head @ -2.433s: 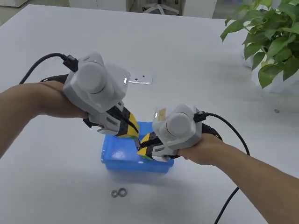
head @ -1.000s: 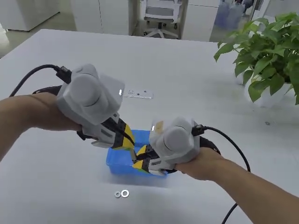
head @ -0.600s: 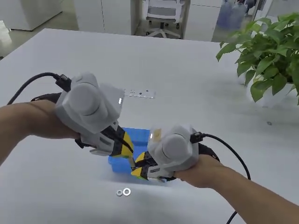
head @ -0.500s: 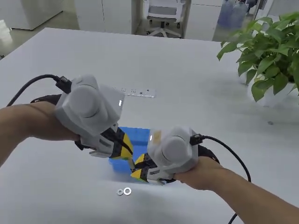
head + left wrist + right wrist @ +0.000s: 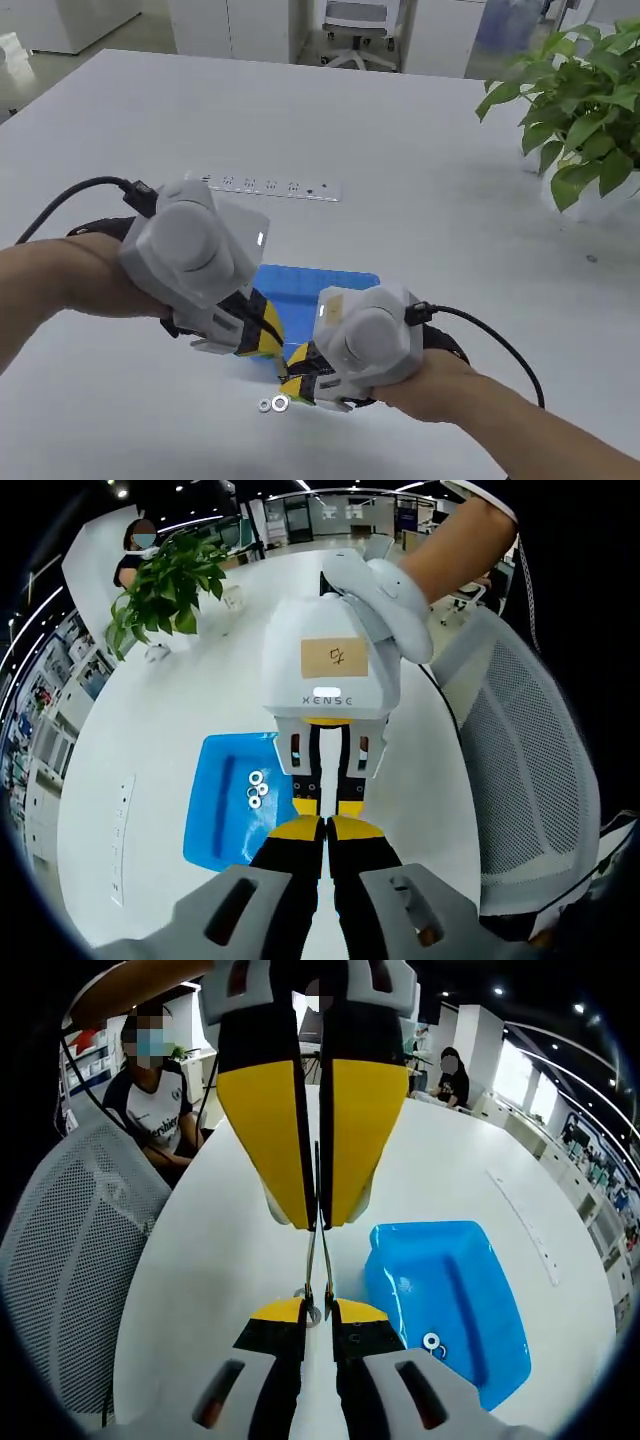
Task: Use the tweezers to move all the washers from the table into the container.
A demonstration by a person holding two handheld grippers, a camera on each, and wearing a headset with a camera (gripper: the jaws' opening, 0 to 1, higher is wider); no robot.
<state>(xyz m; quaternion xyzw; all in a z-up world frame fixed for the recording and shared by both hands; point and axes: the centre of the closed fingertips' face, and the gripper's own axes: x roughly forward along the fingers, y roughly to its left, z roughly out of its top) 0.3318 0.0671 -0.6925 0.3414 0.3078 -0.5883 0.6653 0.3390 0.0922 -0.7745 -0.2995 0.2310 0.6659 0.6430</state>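
Note:
Two washers (image 5: 272,404) lie side by side on the white table just in front of the blue container (image 5: 330,280). My left gripper (image 5: 262,340) and right gripper (image 5: 298,378) face each other low over the container's near edge. In the right gripper view the thin metal tweezers (image 5: 317,1230) run from the left gripper's shut yellow jaws down between my right gripper (image 5: 317,1310), which is closed on their legs right above a washer (image 5: 303,1294). Three washers (image 5: 255,790) lie inside the container (image 5: 215,820), beyond my left gripper (image 5: 326,825).
A white power strip (image 5: 270,187) lies beyond the container. A potted plant (image 5: 580,110) stands at the far right. Black cables (image 5: 70,200) trail from both grippers. A mesh chair (image 5: 520,770) stands at the table's edge, with people seated further off.
Both grippers have come back from over the container toward the near side and lower, close above the two washers on the table. The headset has tilted, showing more of the far table.

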